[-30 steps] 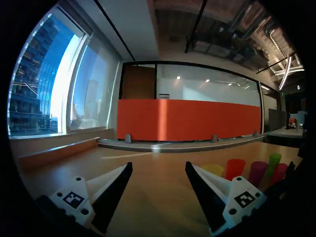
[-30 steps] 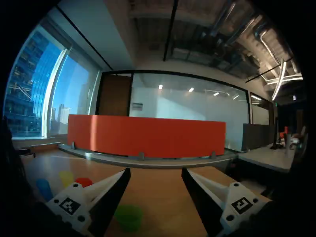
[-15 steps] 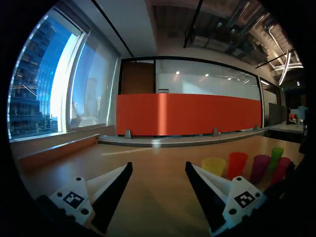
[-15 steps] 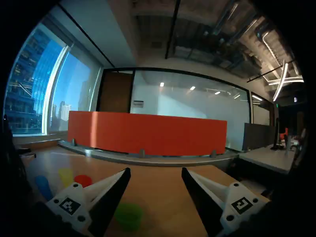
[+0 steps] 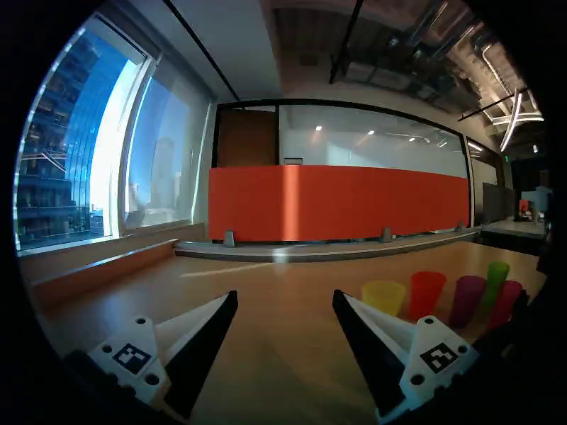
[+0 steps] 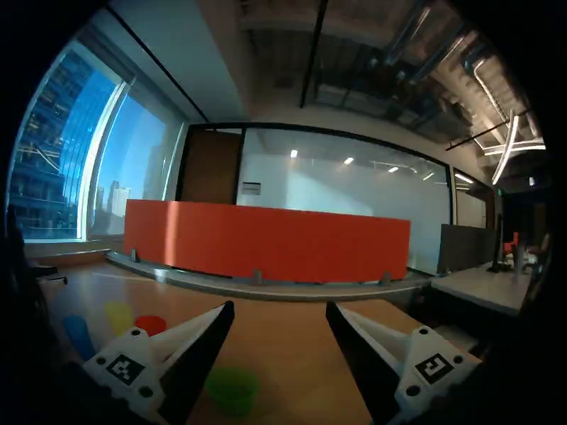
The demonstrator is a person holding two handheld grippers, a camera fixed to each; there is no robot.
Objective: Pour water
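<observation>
The left claw (image 5: 283, 294) has fingers (image 5: 186, 338) of matt white plastic with dull black inner faces, and the right claw (image 6: 278, 306) is made the same way. Under and ahead of both claws, the table (image 5: 106, 297) is smooth pale wood with a soft satin sheen that catches the window light. Just right of the left claw stand a yellow cup (image 5: 383, 296), an orange cup (image 5: 425, 292), a purple cup (image 5: 466, 299), a green cup (image 5: 495, 280) and a pink cup (image 5: 507, 303). All five are thin, translucent plastic, smooth and faintly glossy. Far ahead of that claw, a brushed metal rail (image 5: 319, 258) edges the table, below a matt orange panel (image 5: 340, 209) and a glossy glass wall (image 5: 368, 145).
</observation>
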